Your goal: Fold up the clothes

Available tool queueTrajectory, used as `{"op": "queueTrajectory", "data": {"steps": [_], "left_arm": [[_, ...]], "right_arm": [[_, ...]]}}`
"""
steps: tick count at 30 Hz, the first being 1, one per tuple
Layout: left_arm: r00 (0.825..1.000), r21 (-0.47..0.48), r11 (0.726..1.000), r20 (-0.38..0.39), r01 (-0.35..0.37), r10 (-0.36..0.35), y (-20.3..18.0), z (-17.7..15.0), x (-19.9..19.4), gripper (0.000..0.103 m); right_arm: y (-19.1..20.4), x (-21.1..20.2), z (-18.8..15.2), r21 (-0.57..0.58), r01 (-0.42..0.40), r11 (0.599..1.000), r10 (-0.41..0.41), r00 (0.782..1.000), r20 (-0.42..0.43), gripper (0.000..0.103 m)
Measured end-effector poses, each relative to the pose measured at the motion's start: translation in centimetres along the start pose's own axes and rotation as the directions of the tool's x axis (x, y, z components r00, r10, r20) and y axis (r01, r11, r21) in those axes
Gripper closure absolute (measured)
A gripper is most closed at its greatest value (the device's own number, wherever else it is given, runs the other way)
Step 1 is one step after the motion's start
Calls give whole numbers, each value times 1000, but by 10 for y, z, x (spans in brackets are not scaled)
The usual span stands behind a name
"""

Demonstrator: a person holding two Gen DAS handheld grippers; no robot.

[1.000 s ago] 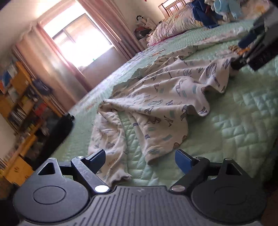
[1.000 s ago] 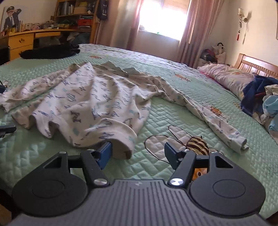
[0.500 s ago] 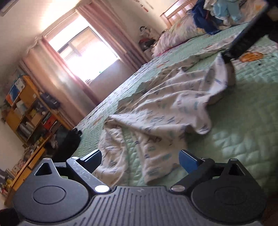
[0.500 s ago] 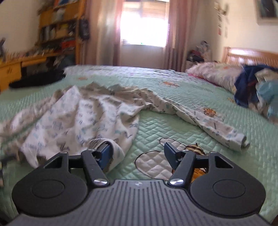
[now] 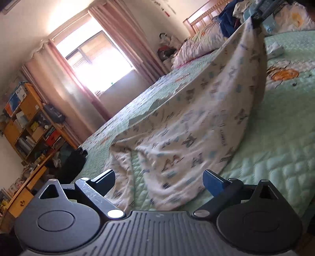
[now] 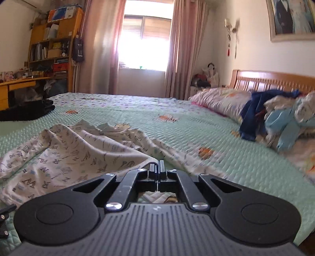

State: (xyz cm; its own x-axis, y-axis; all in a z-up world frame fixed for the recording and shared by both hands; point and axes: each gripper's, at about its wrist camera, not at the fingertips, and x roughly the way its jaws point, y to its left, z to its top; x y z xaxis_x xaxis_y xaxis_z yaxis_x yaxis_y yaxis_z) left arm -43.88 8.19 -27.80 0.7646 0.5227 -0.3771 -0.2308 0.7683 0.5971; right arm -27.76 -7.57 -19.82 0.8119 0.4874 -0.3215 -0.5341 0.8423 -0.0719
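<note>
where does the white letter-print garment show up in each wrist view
Left wrist: the letter-print garment runs from bottom centre, between the open left gripper jaws, up to the top right, where the right gripper lifts it.
Right wrist: the garment lies lower left, one edge pinched in the shut right gripper.
Shared landmark: the bright window with pink curtains.

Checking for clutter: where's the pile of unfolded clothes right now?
In the right wrist view the pile of clothes sits at the right side of the bed, just below the wooden headboard and beside the pillow.
</note>
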Motion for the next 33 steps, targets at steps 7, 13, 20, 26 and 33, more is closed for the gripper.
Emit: {"op": "queueTrajectory", "data": {"steps": [7, 13, 20, 26, 33], "left_arm": [[992, 65, 998, 122, 26, -33, -27, 25, -6, 5], [963, 64, 998, 267, 5, -22, -60, 74, 7, 3], [956, -31, 990, 260, -135, 138, -85, 109, 28, 1], [970, -5, 977, 119, -213, 213, -86, 87, 63, 1], [934, -49, 939, -131, -340, 332, -34, 30, 76, 1]], "right_arm": [[15, -3, 15, 17, -54, 998, 54, 998, -12, 102], [18, -9, 28, 21, -70, 997, 69, 998, 5, 102], [11, -10, 36, 40, -71, 997, 70, 997, 14, 102], [3, -13, 35, 74, -79, 994, 77, 997, 32, 102], [-16, -17, 35, 112, -29, 993, 23, 998, 50, 102]]}}
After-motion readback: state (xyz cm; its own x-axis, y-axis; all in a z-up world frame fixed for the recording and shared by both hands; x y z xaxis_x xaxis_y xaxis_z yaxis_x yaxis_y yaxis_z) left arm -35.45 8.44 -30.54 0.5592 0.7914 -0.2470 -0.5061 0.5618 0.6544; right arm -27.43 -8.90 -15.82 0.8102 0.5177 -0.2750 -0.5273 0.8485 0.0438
